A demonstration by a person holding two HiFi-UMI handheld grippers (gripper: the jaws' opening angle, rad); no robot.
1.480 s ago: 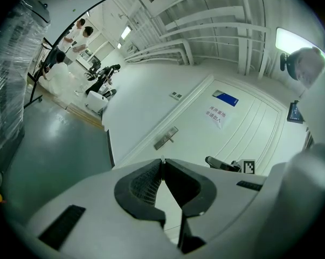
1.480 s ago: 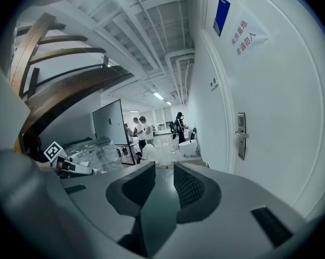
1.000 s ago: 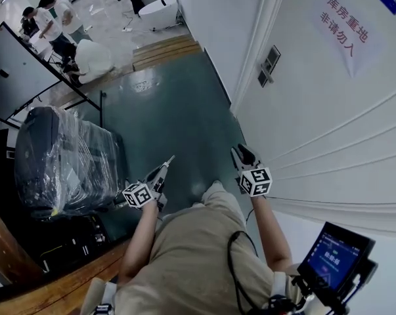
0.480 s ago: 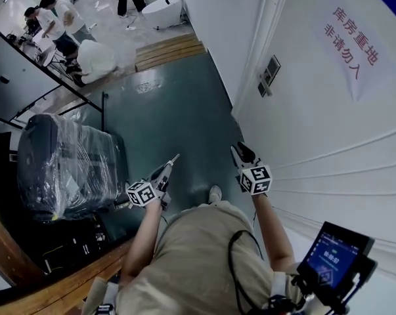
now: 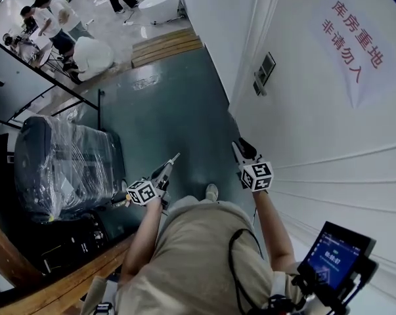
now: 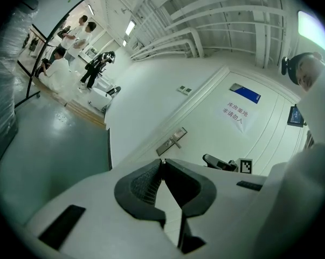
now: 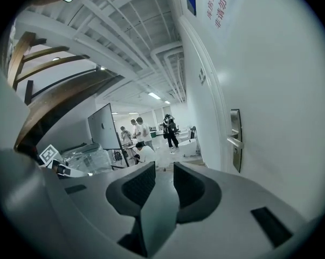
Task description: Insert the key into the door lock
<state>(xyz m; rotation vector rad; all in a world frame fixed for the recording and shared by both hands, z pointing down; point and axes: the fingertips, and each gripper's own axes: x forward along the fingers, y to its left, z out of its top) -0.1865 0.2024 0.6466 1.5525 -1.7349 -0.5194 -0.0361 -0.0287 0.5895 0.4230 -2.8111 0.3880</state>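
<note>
The door lock (image 5: 264,71) is a metal plate with a lever handle on the white door (image 5: 329,130), ahead and to the right. It also shows in the left gripper view as the lock plate (image 6: 172,142) and in the right gripper view as the lock plate (image 7: 235,139). My left gripper (image 5: 166,168) is shut, and a thin silver key (image 5: 174,157) sticks out past its tips. Seen from its own camera, the left gripper (image 6: 161,162) has its jaws pressed together. My right gripper (image 5: 241,147) hangs near the door, well short of the lock. The right gripper (image 7: 163,166) is open and empty.
A plastic-wrapped machine (image 5: 66,163) and a black board on a stand (image 5: 27,87) line the left side. Wooden steps (image 5: 165,48) and several people (image 5: 50,21) are far ahead. A paper sign (image 5: 352,38) hangs on the door. A small screen (image 5: 335,254) hangs at the person's side.
The person has walked forward along the green floor, carrying both grippers toward the lock. Neither gripper's jaws have changed. A person at the back has walked left.
</note>
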